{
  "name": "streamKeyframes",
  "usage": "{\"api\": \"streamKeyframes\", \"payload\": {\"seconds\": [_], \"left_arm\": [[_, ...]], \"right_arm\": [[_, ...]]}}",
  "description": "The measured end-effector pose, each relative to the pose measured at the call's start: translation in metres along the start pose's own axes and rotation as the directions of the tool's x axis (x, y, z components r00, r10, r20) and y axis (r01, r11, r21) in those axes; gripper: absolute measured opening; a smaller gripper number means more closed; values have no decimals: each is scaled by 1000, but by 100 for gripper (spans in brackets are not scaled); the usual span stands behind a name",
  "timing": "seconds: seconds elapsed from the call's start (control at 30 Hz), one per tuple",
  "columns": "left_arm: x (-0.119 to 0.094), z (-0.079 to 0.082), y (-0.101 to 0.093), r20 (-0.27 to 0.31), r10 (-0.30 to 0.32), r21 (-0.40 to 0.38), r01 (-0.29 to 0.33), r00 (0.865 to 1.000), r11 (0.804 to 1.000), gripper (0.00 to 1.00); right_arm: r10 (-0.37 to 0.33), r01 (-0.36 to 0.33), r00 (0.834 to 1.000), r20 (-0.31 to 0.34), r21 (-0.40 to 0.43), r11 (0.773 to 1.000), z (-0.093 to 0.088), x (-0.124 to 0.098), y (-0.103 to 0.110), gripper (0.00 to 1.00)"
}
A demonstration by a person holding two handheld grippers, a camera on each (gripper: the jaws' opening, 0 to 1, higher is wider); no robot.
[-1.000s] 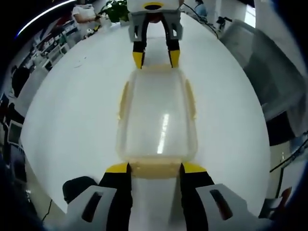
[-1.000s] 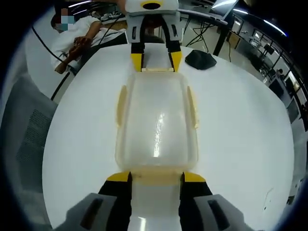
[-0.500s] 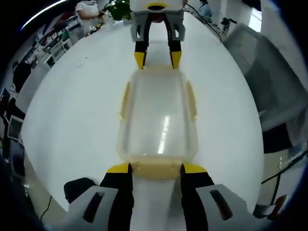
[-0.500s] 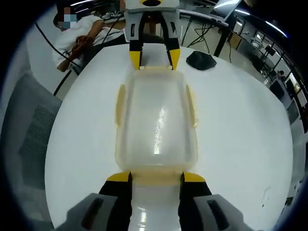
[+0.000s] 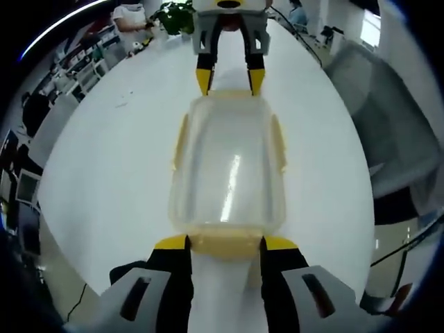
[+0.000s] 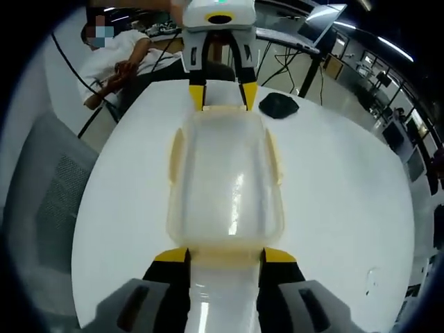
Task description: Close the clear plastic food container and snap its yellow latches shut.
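Two grippers face each other across a clear plastic container [image 5: 229, 166] that lies lengthwise on a round white table [image 5: 111, 152]. Seen from the left gripper view, the left gripper [image 5: 225, 243] has its black, yellow-tipped jaws spread apart, one at each corner of the container's near end, with the yellow latch [image 5: 225, 244] of that end lying between the tips. The lid is on the container, and a pale yellow latch runs along each long side. At the far end, the right gripper [image 5: 230, 80] comes in from the top of the view with its jaws likewise spread on either side of the far end latch. A grey chair [image 5: 392, 125] stands off the table's edge on the right of the view, and a potted plant [image 5: 173, 15] and shelves are at the top left. Seen from the right gripper view, the right gripper [image 6: 225, 255] stands open, its yellow tips flanking the near end latch [image 6: 225, 255] of the container [image 6: 225, 184]. The left gripper [image 6: 222, 97] reaches in from the top, jaws apart at the far end. A small black object [image 6: 277, 105] lies on the table [image 6: 347, 208] just beyond the container, to the right. A grey mesh chair [image 6: 41, 201] sits at the left, and a person [image 6: 121, 59] in a white top sits past the table's far edge.
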State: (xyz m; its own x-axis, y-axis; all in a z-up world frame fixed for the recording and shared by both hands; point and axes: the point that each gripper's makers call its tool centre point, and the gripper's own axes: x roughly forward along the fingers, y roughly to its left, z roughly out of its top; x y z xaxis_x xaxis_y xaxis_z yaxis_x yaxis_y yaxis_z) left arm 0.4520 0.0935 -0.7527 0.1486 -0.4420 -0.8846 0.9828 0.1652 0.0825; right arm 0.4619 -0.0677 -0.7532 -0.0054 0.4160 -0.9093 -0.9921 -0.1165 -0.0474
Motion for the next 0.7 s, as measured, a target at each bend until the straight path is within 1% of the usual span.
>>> {"api": "streamKeyframes", "payload": {"seconds": [0.17,0.47,0.6,0.7], "left_arm": [[-5,12,2,7,19,12,-19,1000,1000,35],[-6,31,1,10,22,22,-22,1000,1000,35],[-4,38,-1,7,12,23,-13,1000,1000,34],[-5,44,1,6,18,29,-19,1000,999,34]], "right_arm": [[-20,20,1000,2,3,1000,-4,-11,-3,35],[-28,28,1000,3,4,1000,-14,-27,0,35],[-23,23,1000,3,6,1000,-19,-33,2,35],[-29,29,1000,2,9,1000,-22,-38,2,35]]}}
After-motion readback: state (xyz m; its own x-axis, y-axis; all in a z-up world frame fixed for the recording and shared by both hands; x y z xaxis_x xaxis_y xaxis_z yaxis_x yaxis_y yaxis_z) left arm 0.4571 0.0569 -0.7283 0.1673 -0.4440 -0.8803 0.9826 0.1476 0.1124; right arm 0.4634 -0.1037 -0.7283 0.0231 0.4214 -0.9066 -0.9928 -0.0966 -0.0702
